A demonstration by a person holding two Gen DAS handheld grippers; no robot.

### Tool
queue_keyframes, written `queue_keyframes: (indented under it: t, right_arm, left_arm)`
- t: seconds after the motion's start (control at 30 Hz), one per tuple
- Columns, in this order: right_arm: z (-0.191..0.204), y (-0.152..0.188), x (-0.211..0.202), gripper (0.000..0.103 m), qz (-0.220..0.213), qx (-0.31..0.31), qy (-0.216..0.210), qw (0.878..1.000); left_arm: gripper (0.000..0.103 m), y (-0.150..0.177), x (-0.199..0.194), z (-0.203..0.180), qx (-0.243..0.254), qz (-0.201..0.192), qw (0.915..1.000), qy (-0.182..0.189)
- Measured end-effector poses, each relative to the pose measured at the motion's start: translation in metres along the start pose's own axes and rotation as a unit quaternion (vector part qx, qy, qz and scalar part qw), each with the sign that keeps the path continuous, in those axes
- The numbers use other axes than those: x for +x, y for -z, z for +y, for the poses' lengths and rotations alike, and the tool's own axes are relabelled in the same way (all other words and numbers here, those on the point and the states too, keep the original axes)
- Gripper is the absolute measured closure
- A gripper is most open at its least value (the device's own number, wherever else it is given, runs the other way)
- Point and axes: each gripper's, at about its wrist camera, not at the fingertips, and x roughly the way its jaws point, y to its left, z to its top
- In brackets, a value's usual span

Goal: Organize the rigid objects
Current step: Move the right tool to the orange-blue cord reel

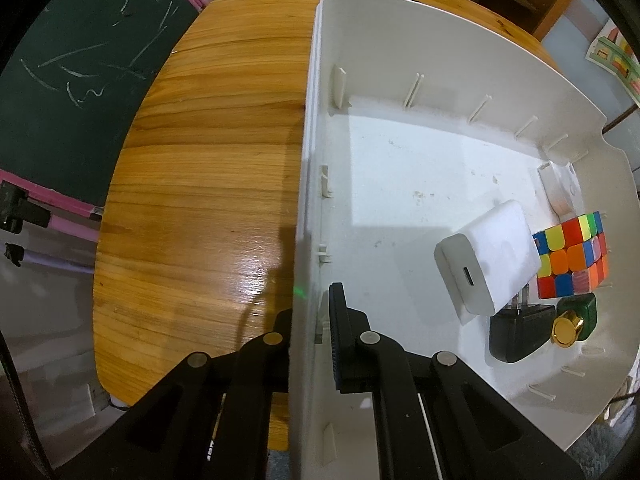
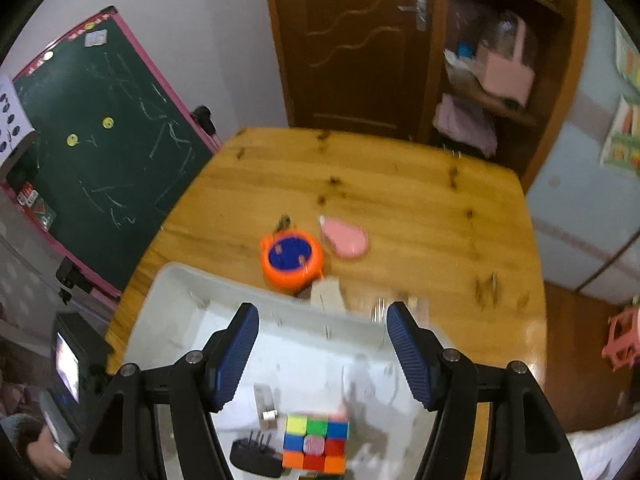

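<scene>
Your left gripper (image 1: pixel 310 320) is clamped on the near side wall of the white plastic bin (image 1: pixel 420 16), one finger inside and one outside. Your right gripper (image 2: pixel 322 354) hangs wide and empty above the bin. Against the bin's end wall lie a colourful puzzle cube (image 1: pixel 572 254), a white charger (image 1: pixel 486 256), a black plug (image 1: pixel 520 330) and a green, gold-capped item (image 1: pixel 576 318). On the wooden table (image 2: pixel 400 184), beyond the bin's rim, rest an orange round tape measure (image 2: pixel 291 259) and a pink oval object (image 2: pixel 346 240). No writing is readable.
</scene>
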Motion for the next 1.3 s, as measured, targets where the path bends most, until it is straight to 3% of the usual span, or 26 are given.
queue_keyframes:
  t: [0.17,0.33,0.43,0.53,0.73,0.97,1.3]
  right_arm:
    - [0.014,-0.056,-0.024,0.026,-0.033,-0.036,0.006,0.999]
    - [0.018,-0.105,-0.033,0.024,-0.047,-0.038,-0.010,0.998]
    - [0.021,-0.130,-0.025,0.021,-0.046,-0.034,-0.020,0.998]
    - [0.025,-0.148,0.006,0.021,-0.014,-0.036,-0.035,0.999]
    - [0.031,-0.142,0.085,0.021,0.088,-0.031,-0.046,0.995]
    - [0.028,-0.116,0.162,0.021,0.171,-0.014,-0.044,0.984]
    - [0.026,-0.085,0.211,0.021,0.244,0.003,-0.064,0.968]
  left_arm:
    - [0.096,0.000,0.000,0.000,0.001,0.000,1.0000,0.003]
    - [0.096,0.000,0.001,-0.001,0.007,0.001,1.0000,0.002]
    - [0.096,0.000,0.001,-0.002,0.008,0.000,1.0000,0.003]
    - [0.096,-0.001,0.001,-0.004,0.008,0.000,1.0000,0.003]
    - [0.096,0.000,0.000,-0.005,0.011,-0.001,0.9999,0.002]
    - [0.096,-0.001,0.000,-0.005,0.010,-0.001,0.9999,0.002]
    - [0.096,0.000,0.000,-0.004,0.010,0.000,1.0000,0.003]
